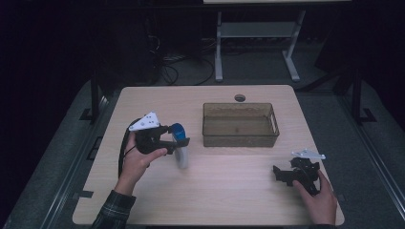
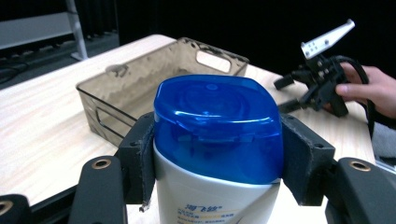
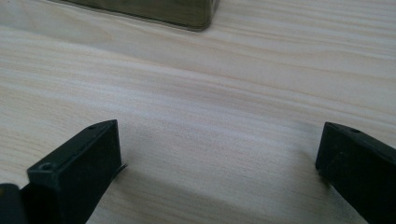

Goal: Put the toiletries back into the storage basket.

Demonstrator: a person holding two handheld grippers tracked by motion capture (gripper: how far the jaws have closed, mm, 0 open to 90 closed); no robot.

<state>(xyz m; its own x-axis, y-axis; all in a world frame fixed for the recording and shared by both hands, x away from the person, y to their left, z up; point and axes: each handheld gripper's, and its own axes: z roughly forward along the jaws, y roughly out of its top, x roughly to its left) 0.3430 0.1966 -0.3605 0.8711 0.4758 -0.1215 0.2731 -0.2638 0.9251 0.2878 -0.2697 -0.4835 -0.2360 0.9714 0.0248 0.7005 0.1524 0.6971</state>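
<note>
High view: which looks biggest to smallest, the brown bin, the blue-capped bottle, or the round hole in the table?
1. brown bin, clearly the largest.
2. bottle, held in the left gripper; it may sit a bit nearer the camera, but the ranking holds.
3. round hole, smallest.

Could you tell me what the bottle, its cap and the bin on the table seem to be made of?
The bottle looks like opaque white plastic, smooth with printed lettering. Its cap seems glossy, slightly translucent blue plastic, judging by the sharp highlights. The bin appears to be tinted see-through plastic: the table, a pale wood-grain surface, possibly laminate, shows through its walls. The left hand-held gripper clamps the bottle.
</note>
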